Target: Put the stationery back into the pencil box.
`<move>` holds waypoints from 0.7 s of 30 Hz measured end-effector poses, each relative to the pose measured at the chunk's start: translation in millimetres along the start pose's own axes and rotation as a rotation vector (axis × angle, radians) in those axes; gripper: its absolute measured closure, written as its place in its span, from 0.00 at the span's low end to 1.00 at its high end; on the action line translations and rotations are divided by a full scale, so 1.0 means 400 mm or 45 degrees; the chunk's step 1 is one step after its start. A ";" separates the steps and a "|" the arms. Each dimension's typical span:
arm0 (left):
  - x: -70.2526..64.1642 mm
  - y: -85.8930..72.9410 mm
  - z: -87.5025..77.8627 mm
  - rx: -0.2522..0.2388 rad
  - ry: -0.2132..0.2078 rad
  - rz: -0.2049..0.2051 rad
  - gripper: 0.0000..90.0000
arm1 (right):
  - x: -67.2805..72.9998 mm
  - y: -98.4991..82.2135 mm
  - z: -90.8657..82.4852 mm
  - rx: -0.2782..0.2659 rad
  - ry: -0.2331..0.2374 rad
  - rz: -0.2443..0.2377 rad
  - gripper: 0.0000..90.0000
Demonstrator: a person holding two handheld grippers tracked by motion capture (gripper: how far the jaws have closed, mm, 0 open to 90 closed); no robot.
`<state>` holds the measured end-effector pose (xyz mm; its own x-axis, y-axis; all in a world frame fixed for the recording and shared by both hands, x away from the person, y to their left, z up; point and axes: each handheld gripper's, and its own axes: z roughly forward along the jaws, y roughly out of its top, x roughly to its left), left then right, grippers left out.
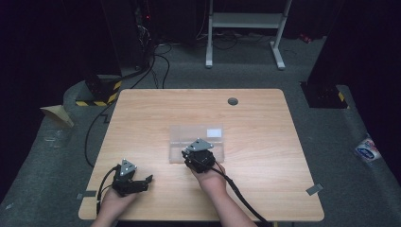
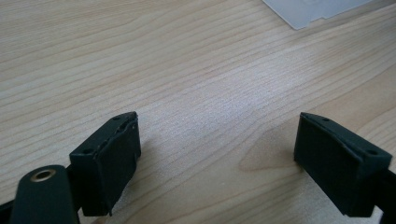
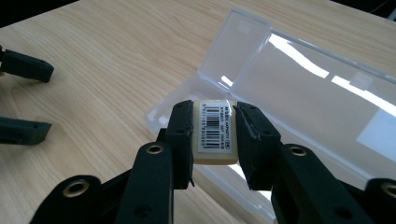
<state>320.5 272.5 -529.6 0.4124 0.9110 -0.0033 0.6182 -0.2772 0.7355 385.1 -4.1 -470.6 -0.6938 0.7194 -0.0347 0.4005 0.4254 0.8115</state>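
A clear plastic case (image 1: pixel 196 142) lies open near the middle of the wooden table (image 1: pixel 142 118), its lid (image 3: pixel 322 93) folded back. My right gripper (image 3: pixel 214 140) is shut on a small cream eraser (image 3: pixel 215 135) with a barcode label, held just above the near left corner of the case's tray. In the high view that right gripper (image 1: pixel 198 153) hovers over the case's front edge. My left gripper (image 1: pixel 142 182) rests near the table's front left, its jaws wide open with bare wood between the pads (image 2: pixel 112 158).
A dark round grommet (image 1: pixel 232 101) sits in the table's far side. Cables run over the grey floor beyond the table, near a white frame stand (image 1: pixel 246 28). A grey tape patch (image 1: pixel 314 189) marks the front right corner.
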 end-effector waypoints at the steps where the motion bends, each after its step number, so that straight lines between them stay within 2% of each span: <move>1: 0.000 0.000 0.000 -0.001 -0.002 0.000 0.16 | 0.002 0.005 0.007 0.002 0.001 0.000 0.75; 13: 0.002 0.001 0.001 -0.001 -0.004 0.008 0.17 | 0.023 0.038 0.057 0.003 -0.002 0.000 0.75; 21: 0.002 0.001 0.001 -0.001 -0.003 0.011 0.17 | 0.033 0.045 0.097 0.019 -0.004 0.038 0.75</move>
<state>321.2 273.0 -529.6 0.4196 0.9077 0.0015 0.6138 -0.2849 0.7362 406.4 34.2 -478.9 -0.6795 0.7335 -0.0124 0.4301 0.4120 0.8033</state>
